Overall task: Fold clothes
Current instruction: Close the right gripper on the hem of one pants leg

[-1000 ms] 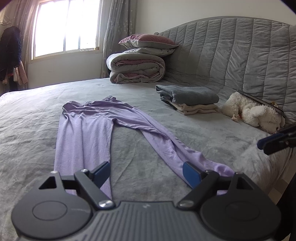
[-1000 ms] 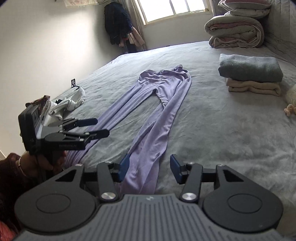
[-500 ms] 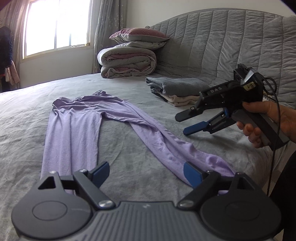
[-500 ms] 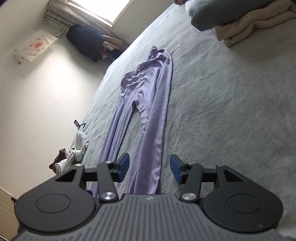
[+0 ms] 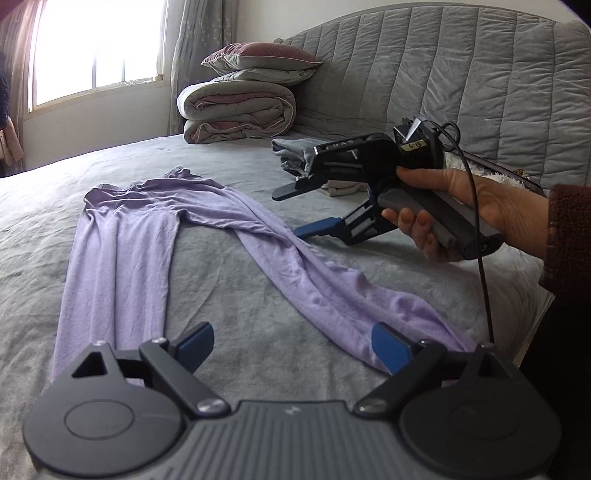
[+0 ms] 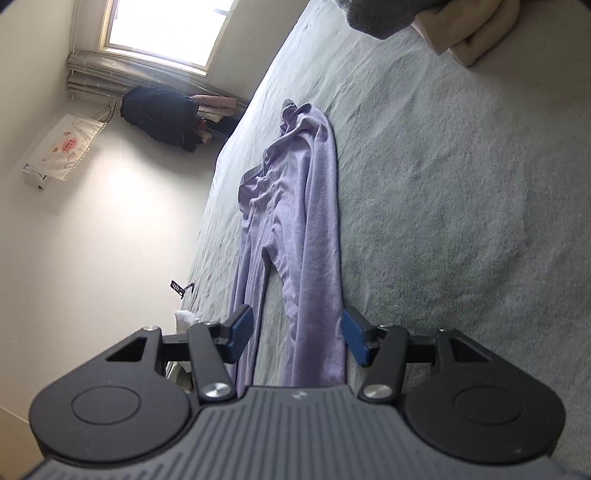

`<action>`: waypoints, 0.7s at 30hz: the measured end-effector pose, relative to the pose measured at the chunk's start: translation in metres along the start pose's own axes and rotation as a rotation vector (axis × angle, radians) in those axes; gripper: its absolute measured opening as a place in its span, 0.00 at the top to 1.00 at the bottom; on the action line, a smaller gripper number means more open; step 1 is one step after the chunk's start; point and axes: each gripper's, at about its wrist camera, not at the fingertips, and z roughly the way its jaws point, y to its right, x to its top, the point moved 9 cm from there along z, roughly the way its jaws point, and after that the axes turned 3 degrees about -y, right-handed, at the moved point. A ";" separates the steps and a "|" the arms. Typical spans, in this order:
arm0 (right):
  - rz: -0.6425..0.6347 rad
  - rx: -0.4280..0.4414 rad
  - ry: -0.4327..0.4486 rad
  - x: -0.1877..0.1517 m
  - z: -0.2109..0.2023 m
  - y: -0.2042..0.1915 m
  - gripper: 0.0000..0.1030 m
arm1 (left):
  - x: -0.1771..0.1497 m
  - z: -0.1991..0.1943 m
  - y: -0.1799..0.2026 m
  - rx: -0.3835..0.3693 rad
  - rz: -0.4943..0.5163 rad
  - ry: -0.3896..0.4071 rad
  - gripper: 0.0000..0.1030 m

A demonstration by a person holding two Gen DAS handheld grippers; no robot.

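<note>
Lilac leggings (image 5: 122,236) lie flat on the grey bed (image 5: 229,284), waistband far, the two legs spread toward me. My left gripper (image 5: 291,343) hovers between the leg ends. Its jaws are opening, with bare bedding between them and the right leg's cuff by the right finger. A hand holds my right gripper (image 5: 286,214) rolled on its side, low over the right leg (image 5: 295,258). In the right wrist view the leggings (image 6: 314,221) run away from that gripper (image 6: 297,328). Its jaws are opening astride the near leg, and the pads do not press it.
A folded grey and beige stack (image 5: 291,155) sits behind the right gripper, also in the right wrist view (image 6: 461,33). A rolled quilt with pillows (image 5: 236,110) lies against the padded headboard (image 5: 480,74). A white plush toy (image 5: 495,177) peeks out behind the hand. The bed's edge drops off at right.
The right gripper has come in from the right, rolled onto its side and sunk low over the right leg. Both grippers' jaws stand a little wider. The left gripper has barely moved.
</note>
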 end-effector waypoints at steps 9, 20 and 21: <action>-0.008 -0.033 0.009 0.007 0.003 -0.005 0.45 | -0.003 0.001 0.001 -0.018 -0.006 -0.013 0.10; 0.065 0.079 0.002 -0.002 0.000 -0.019 0.00 | -0.002 0.000 0.005 -0.041 -0.008 -0.010 0.08; 0.077 0.082 0.012 0.000 -0.002 -0.018 0.01 | -0.002 0.000 0.005 -0.041 -0.008 -0.011 0.08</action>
